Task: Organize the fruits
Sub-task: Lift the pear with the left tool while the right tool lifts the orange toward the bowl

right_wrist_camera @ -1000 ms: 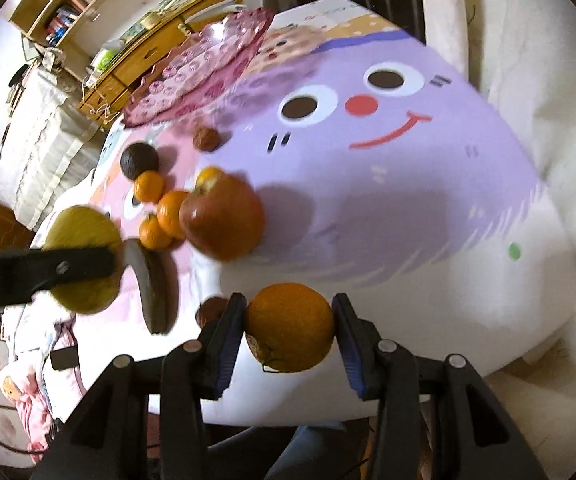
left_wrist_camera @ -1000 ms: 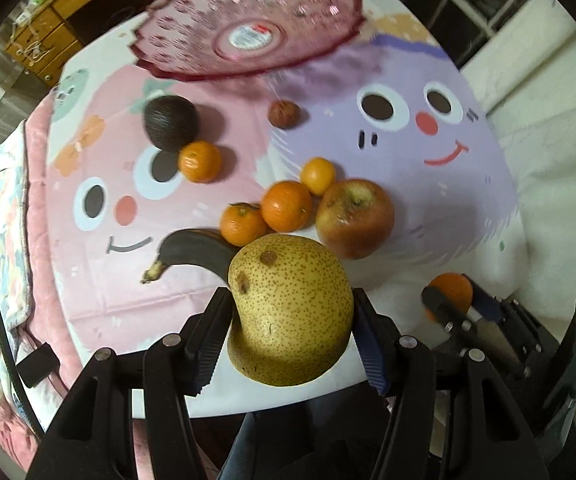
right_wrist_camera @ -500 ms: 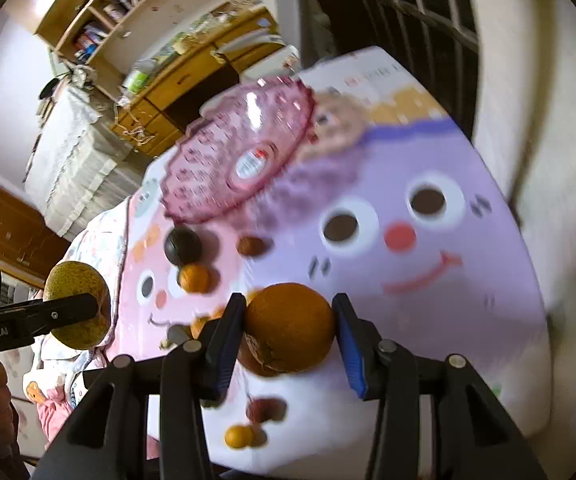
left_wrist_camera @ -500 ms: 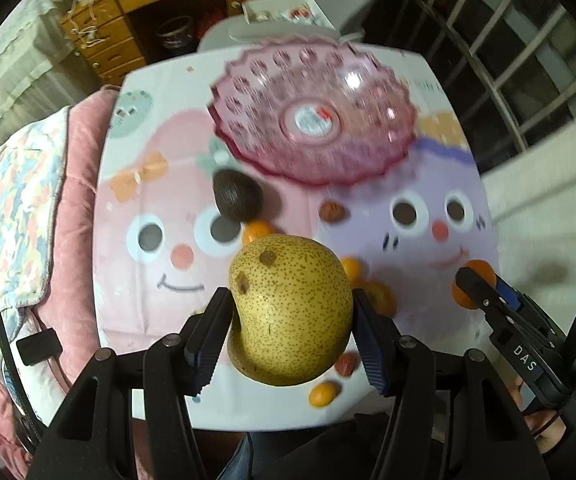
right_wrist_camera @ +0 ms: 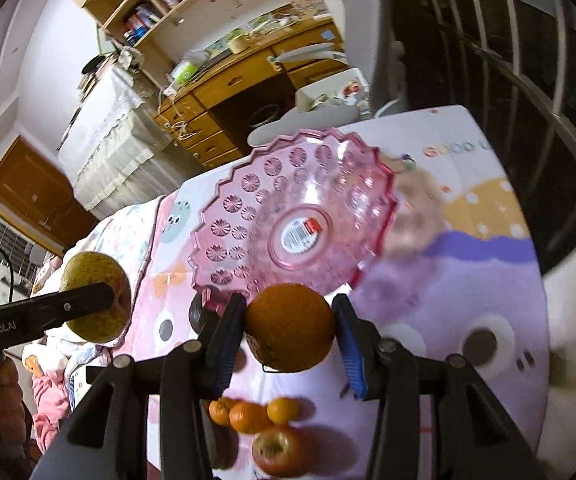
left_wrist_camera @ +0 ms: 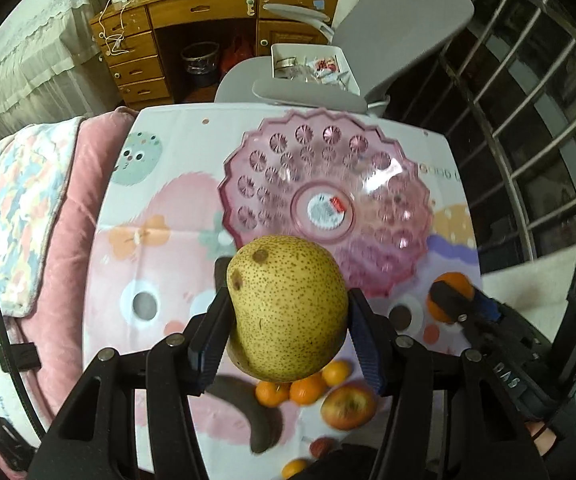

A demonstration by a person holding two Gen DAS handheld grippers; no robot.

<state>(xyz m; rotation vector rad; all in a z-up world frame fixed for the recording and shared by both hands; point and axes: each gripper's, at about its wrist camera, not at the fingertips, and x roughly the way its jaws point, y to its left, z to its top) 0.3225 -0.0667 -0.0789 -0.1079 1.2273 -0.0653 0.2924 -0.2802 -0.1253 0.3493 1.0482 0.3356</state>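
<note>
1. Left wrist view: left tongs (left_wrist_camera: pixel 285 322) closing on a speckled pear (left_wrist_camera: pixel 285 308), held above the worktop (left_wrist_camera: pixel 167 140), just short of the pink glass dish (left_wrist_camera: pixel 368 184); tangerines (left_wrist_camera: pixel 300 388) and an apple (left_wrist_camera: pixel 348 406) lying below
2. Right wrist view: right tongs (right_wrist_camera: pixel 288 330) clenched on an orange (right_wrist_camera: pixel 290 326), raised at the dish's near rim

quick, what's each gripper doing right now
left gripper: holding the pear, jaws closing a little on it
right gripper: shut on the orange
</note>
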